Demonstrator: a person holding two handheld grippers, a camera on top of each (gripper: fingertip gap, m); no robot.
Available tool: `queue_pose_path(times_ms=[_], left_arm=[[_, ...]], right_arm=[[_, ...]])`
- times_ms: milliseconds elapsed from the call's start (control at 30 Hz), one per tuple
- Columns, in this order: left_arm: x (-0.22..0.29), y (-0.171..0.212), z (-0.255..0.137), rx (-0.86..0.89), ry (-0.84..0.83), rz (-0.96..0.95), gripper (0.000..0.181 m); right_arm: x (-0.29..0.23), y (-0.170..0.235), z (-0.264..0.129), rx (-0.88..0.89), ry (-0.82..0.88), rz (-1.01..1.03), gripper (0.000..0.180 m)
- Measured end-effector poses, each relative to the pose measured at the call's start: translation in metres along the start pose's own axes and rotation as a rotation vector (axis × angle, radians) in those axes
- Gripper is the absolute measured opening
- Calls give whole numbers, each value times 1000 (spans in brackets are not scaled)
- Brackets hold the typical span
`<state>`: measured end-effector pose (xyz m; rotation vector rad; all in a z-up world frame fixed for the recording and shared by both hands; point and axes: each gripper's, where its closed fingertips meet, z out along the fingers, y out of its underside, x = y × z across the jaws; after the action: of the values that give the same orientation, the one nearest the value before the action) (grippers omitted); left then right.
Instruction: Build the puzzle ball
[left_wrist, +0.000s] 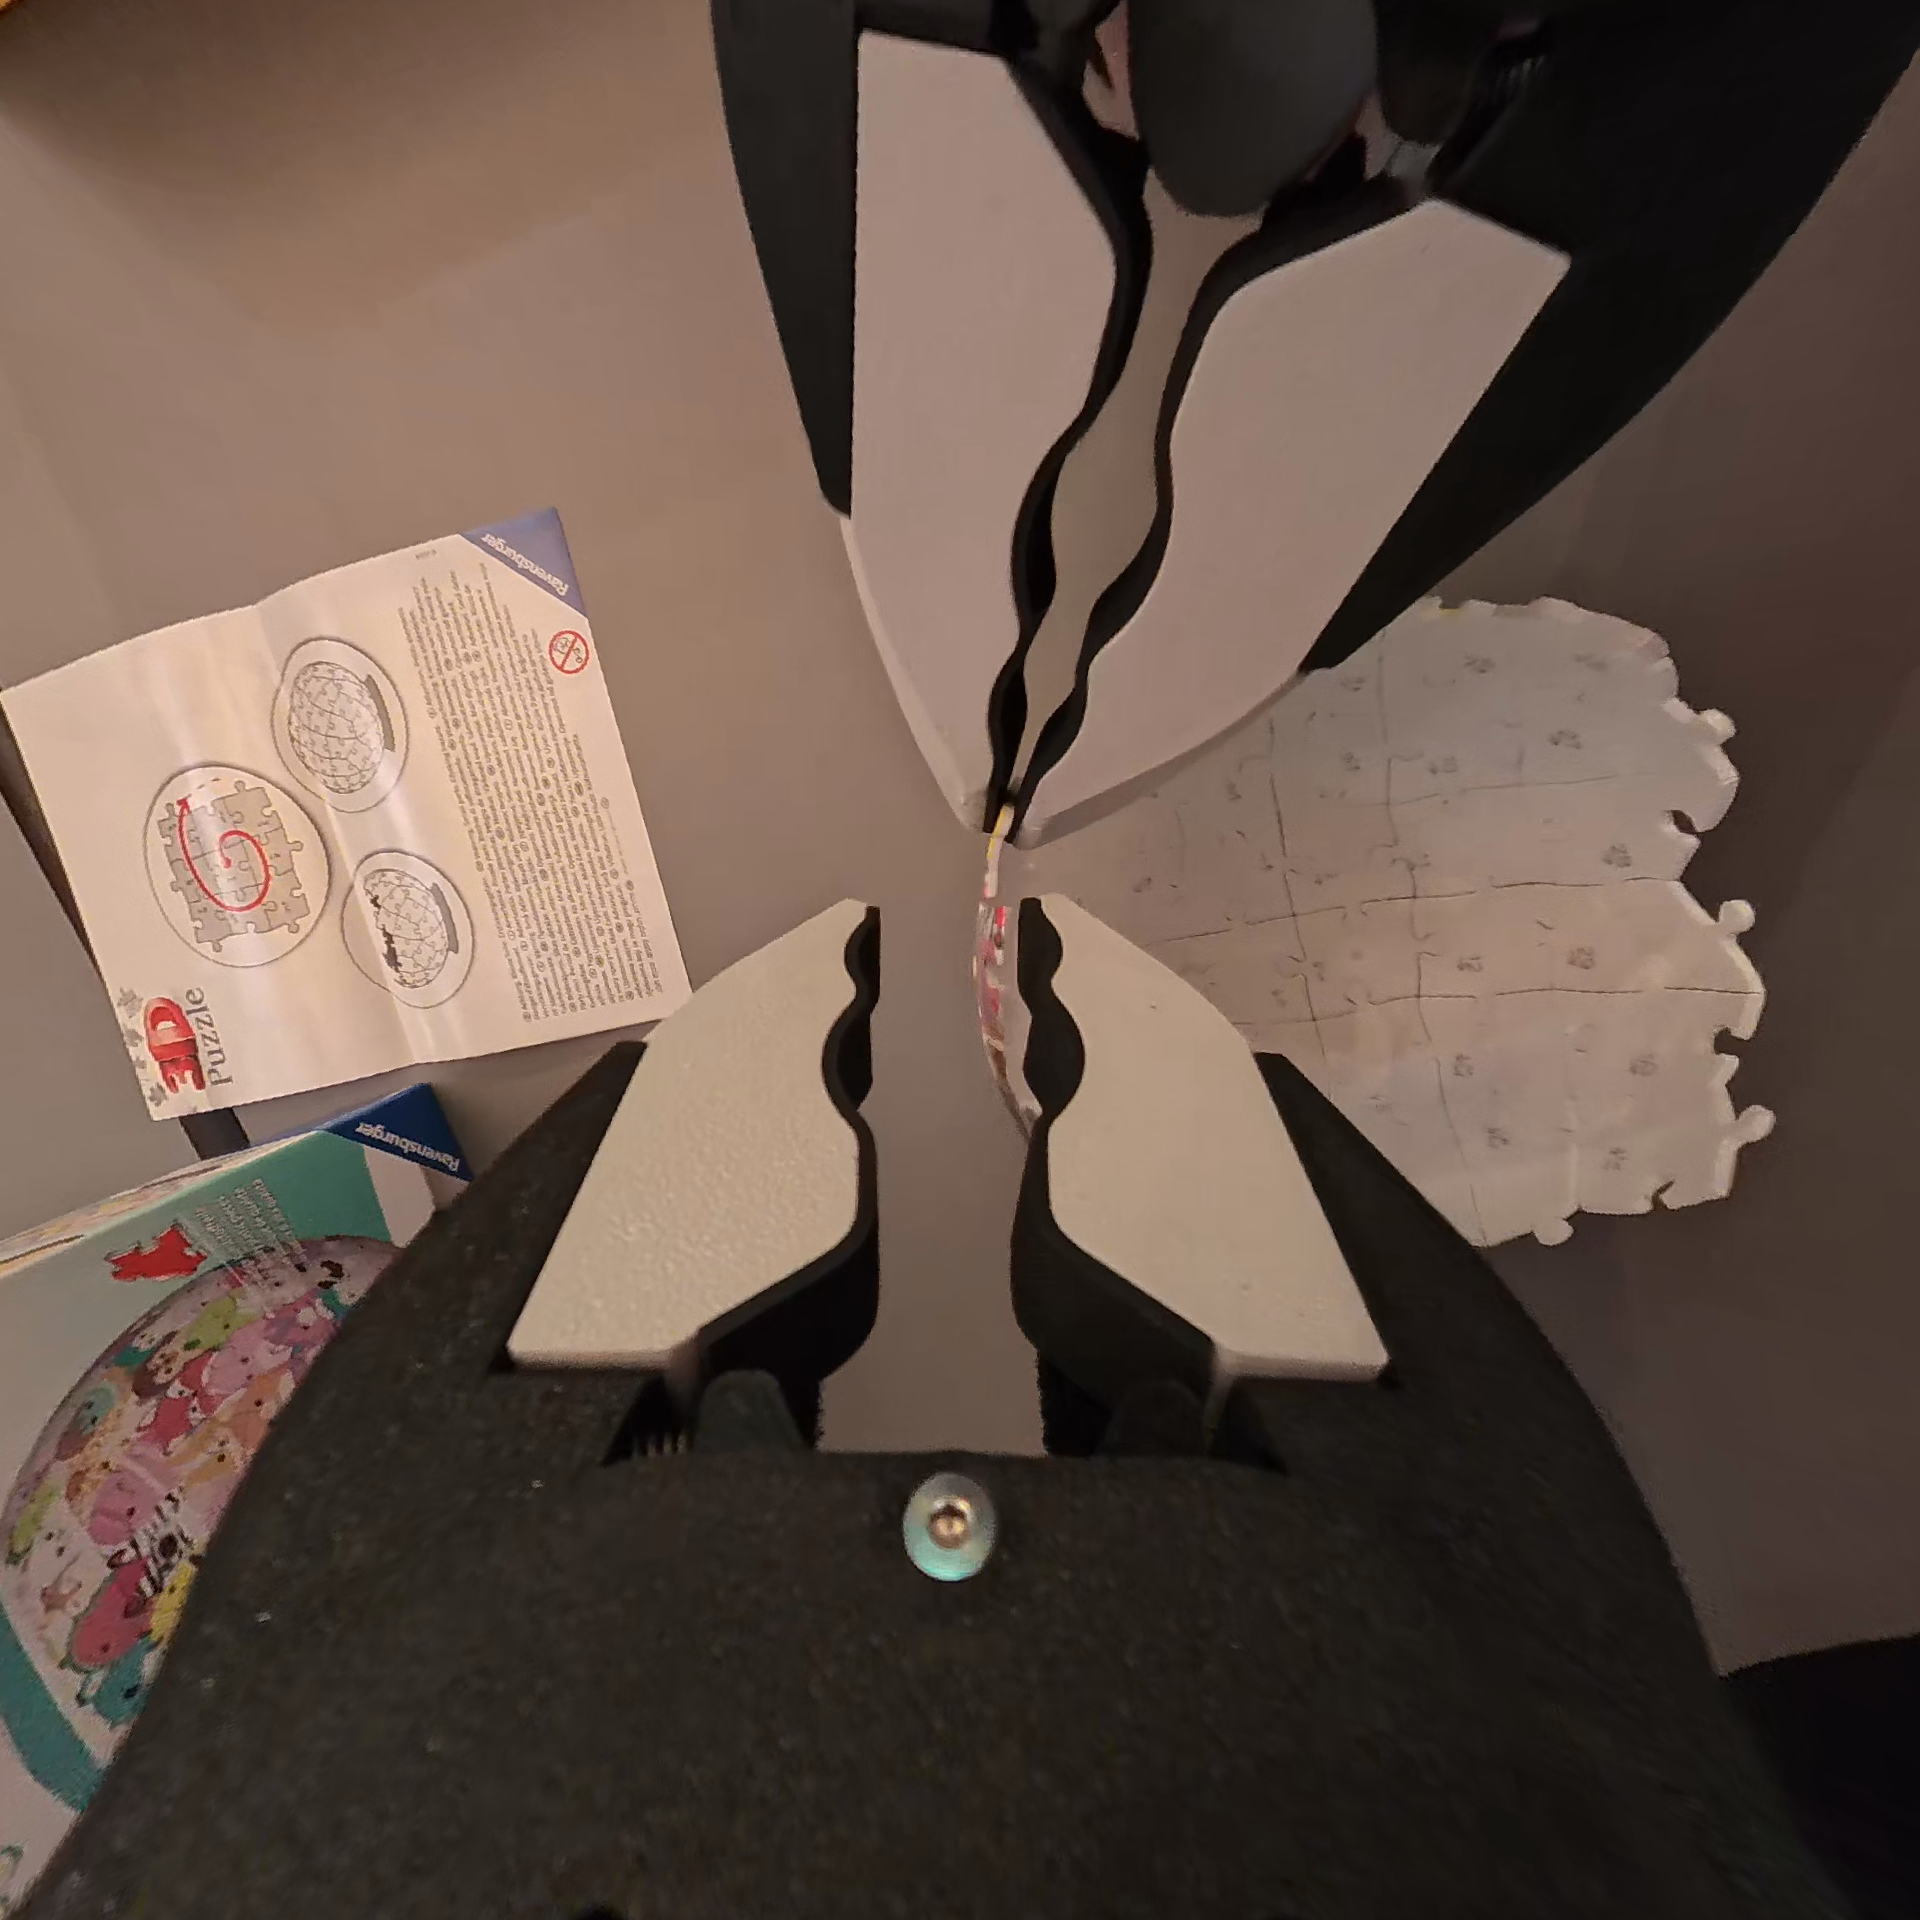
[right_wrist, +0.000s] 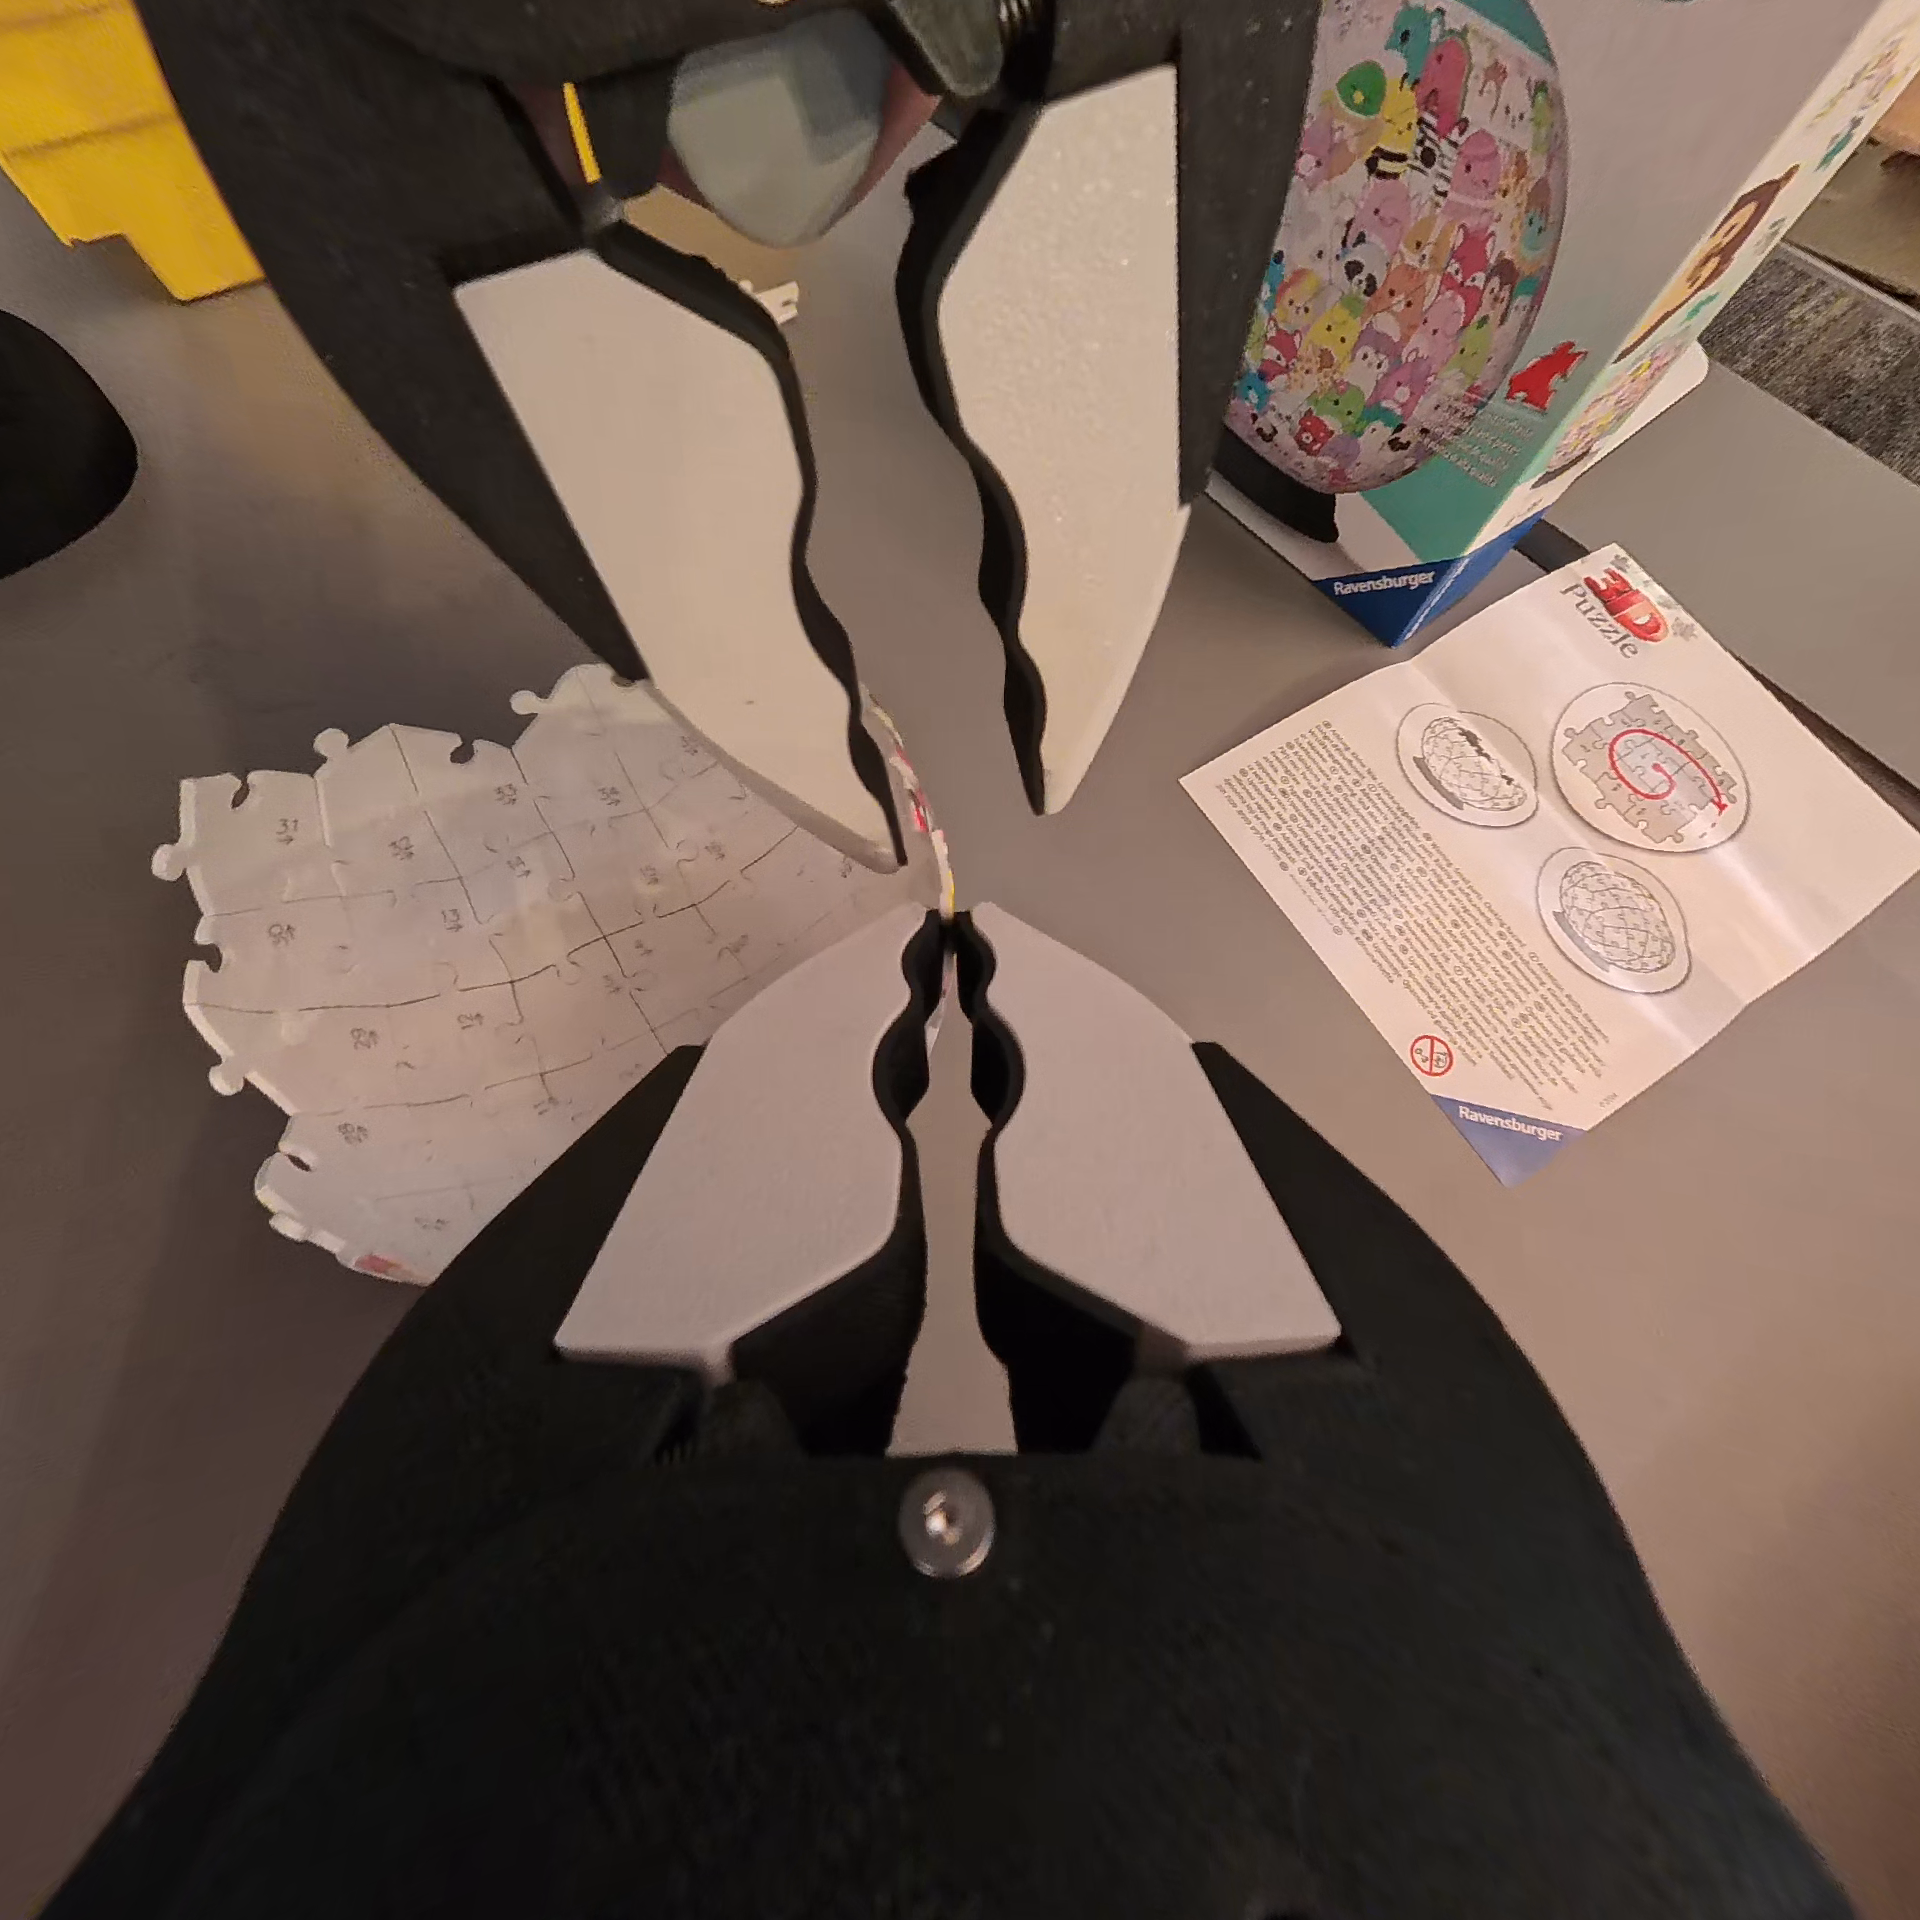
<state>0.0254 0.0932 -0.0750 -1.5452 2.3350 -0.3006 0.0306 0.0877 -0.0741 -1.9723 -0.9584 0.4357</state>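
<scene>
Puzzle piece (left_wrist: 992, 940): thin, curved, seen edge-on, print hard to make out; pinched at the tip of my right gripper (right_wrist: 952, 927), resting against one finger of my parted left gripper (left_wrist: 948, 914). Assembled puzzle shell (left_wrist: 1475, 914): white numbered underside up, knobbed edge, partly hidden, on grey table (left_wrist: 416, 312). Creased leaflet (left_wrist: 343, 821); glossy box (left_wrist: 156, 1403), cropped.

Two grippers are seen: the left gripper (left_wrist: 948, 914) and the right gripper (right_wrist: 943, 920). One assembled puzzle section (left_wrist: 1475, 935), one instruction leaflet (left_wrist: 343, 810) and one puzzle box (left_wrist: 177, 1351) are counted.
</scene>
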Motion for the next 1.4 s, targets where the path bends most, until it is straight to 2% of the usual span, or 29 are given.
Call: queue_pose_path(times_ms=[300, 500, 667, 800, 900, 1033, 1400], left_arm=[[-1, -7, 4, 43, -4, 40, 21], [4, -8, 5, 49, 4, 77, 4], [4, -8, 6, 49, -2, 80, 3], [4, -9, 5, 52, -5, 86, 3], [4, -9, 6, 52, -6, 87, 3], [4, -10, 5, 55, -9, 88, 2], [4, -12, 4, 67, -10, 87, 4]], right_arm=[[2, 1, 0, 1, 23, -30, 3], [4, 2, 0, 0, 34, -38, 3], [5, 3, 0, -5, 41, -48, 4], [8, 6, 3, -26, 66, -67, 25], [7, 8, 3, -33, 50, -36, 24], [6, 11, 4, -36, 10, 31, 9], [6, 13, 7, -58, 16, 56, 5]])
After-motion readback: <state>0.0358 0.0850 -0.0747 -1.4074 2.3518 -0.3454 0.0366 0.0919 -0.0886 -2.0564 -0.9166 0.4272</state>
